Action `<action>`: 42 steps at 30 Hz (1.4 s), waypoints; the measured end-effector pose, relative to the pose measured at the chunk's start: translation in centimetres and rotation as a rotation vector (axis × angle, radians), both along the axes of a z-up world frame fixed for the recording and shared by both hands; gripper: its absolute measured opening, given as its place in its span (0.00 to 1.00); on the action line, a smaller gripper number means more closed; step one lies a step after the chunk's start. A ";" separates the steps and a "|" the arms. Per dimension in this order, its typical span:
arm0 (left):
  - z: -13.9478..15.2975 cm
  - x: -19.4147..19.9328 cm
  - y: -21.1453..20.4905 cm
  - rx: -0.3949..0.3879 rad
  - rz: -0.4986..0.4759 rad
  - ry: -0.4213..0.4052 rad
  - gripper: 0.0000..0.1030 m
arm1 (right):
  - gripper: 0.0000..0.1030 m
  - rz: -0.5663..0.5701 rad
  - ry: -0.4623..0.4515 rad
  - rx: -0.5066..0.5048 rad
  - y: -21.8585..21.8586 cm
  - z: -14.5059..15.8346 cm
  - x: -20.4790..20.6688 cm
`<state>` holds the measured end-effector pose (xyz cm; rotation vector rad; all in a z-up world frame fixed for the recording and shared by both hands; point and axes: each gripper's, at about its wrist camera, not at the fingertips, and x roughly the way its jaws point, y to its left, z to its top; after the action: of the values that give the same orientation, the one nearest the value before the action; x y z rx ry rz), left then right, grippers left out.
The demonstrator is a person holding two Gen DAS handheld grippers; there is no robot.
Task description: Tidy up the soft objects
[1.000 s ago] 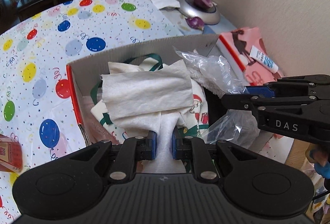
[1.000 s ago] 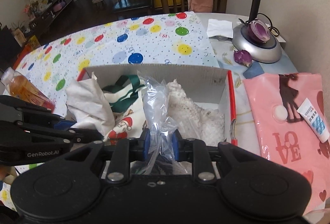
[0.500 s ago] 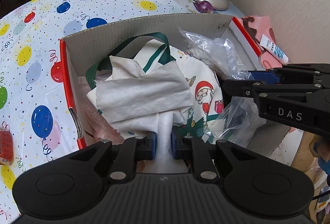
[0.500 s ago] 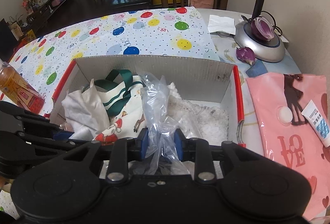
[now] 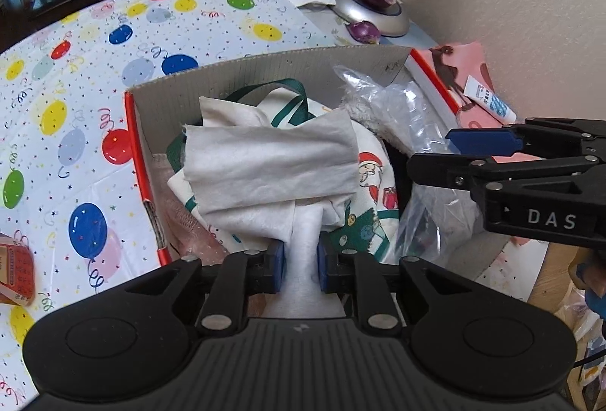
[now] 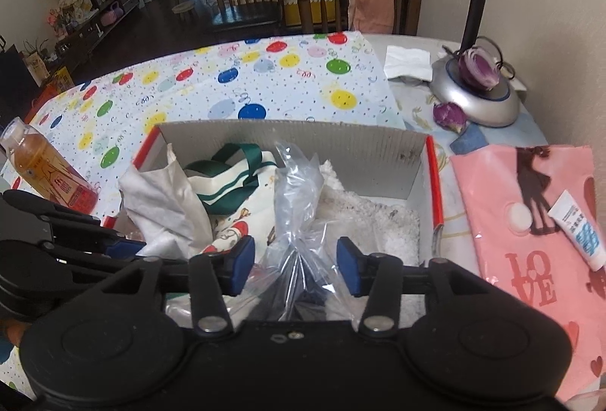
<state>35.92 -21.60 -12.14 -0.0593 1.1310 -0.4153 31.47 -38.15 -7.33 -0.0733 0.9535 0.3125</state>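
A cardboard box (image 5: 265, 70) with red edges stands on the balloon-print tablecloth. It holds a cream tote bag with green handles (image 6: 235, 183), a fluffy white cloth (image 6: 378, 221) and a clear plastic bag (image 6: 299, 206). My left gripper (image 5: 301, 269) still pinches a white cloth (image 5: 272, 164) that drapes over the tote; its jaws are just starting to open. My right gripper (image 6: 295, 265) is over the box's right half and its jaws are opening. The plastic bag stands between the pads, which do not touch it. In the left wrist view the right gripper (image 5: 431, 153) reaches in from the right.
A lamp base (image 6: 477, 100) with a purple onion half stands at the back right, with a tissue (image 6: 407, 62) beside it. A pink bag (image 6: 530, 221) with a white tube (image 6: 579, 229) lies right of the box. An orange bottle (image 6: 45, 168) lies left. Chairs stand behind the table.
The right gripper's jaws have spread apart and let go of the plastic bag, which stays in the box. The left gripper keeps the white cloth and has barely shifted.
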 end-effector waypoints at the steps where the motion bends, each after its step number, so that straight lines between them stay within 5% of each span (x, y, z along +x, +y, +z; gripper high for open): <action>1: 0.3 -0.2 0.1 -0.001 -0.005 -0.009 0.21 | 0.49 -0.003 -0.007 -0.001 0.1 0.3 -0.3; 3: 0.8 -0.6 0.3 -0.005 -0.013 -0.027 0.37 | 0.52 -0.008 -0.021 0.002 0.1 0.8 -0.8; 5: 1.4 -1.2 0.8 -0.009 -0.006 -0.053 0.68 | 0.54 -0.020 -0.037 -0.001 0.2 1.3 -1.4; 26: 10.0 -9.9 8.5 -0.102 -0.044 -0.392 0.73 | 0.81 -0.160 -0.280 0.098 2.9 7.6 -11.0; 42: 13.2 -16.7 12.7 -0.159 -0.068 -0.579 0.83 | 1.00 -0.250 -0.575 0.115 7.2 8.9 -19.5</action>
<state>19.20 -8.95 1.10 -0.0363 0.5301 -0.5402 11.97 -30.97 1.54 0.0601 0.3661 0.1019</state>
